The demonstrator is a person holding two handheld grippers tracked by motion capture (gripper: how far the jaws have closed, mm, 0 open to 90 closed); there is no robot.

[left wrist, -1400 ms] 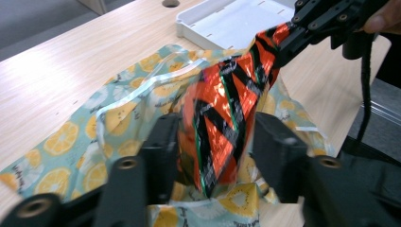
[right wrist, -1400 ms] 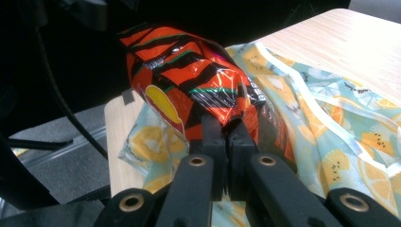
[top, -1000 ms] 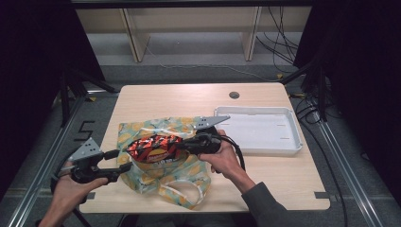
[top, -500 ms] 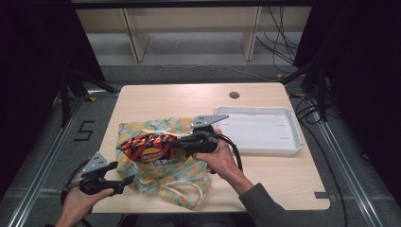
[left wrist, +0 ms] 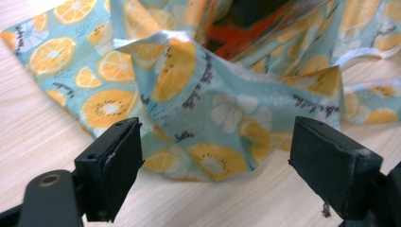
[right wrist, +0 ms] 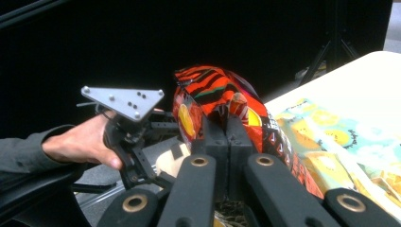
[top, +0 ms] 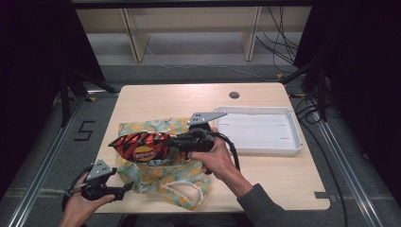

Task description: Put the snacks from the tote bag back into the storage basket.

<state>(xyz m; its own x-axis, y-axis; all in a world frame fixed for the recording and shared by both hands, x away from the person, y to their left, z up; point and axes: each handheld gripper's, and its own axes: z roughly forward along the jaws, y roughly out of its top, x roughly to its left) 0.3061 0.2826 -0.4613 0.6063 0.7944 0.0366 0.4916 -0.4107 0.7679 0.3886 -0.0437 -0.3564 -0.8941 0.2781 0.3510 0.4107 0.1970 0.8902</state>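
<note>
A red and orange chip bag point(top: 139, 146) is held above a fabric tote bag point(top: 156, 177) printed with orange slices. My right gripper point(top: 174, 141) is shut on the chip bag's end, and in the right gripper view its jaws point(right wrist: 227, 127) pinch the chip bag point(right wrist: 215, 90). My left gripper point(top: 124, 189) sits low at the table's front left corner, open. Its jaws point(left wrist: 215, 142) have just been opening. A fold of the tote bag point(left wrist: 189, 99) lies between and ahead of them, with neither pad pressing it.
A white tray point(top: 262, 130) stands at the right of the wooden table point(top: 156, 101), with a small dark round hole point(top: 234, 95) behind it. The tote's white handle point(top: 187, 191) loops toward the front edge. Dark curtains flank the table.
My left gripper sank toward the table's front left corner and its jaws stand wider. The right gripper carried the chip bag a little up and to the left.
</note>
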